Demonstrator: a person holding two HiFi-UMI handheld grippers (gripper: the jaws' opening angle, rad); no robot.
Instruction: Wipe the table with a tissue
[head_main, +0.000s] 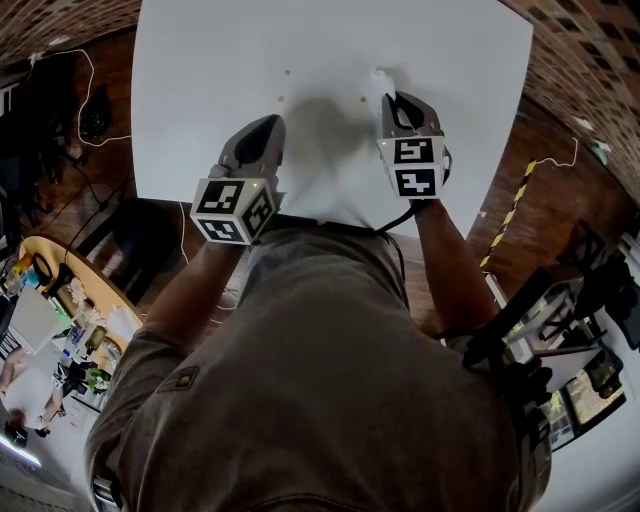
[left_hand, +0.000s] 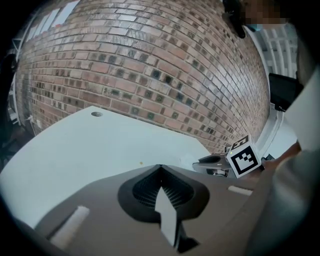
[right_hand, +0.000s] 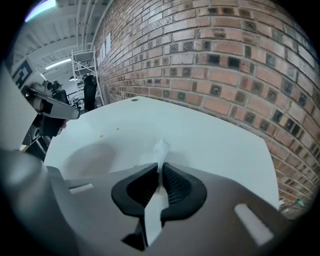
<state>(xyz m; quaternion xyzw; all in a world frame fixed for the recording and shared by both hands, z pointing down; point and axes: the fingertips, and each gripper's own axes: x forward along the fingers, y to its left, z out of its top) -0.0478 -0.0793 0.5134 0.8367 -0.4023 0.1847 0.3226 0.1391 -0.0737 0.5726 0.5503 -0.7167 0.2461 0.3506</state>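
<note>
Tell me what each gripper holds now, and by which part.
Right gripper pinches the tissue by its bunched end; the tip sticks out. Left gripper is shut, empty.

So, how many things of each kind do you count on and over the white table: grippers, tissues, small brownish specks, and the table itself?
table: 1
tissue: 1
grippers: 2, the left gripper shut on nothing and the right gripper shut on the tissue
specks on the table: 3
Total: 7
</note>
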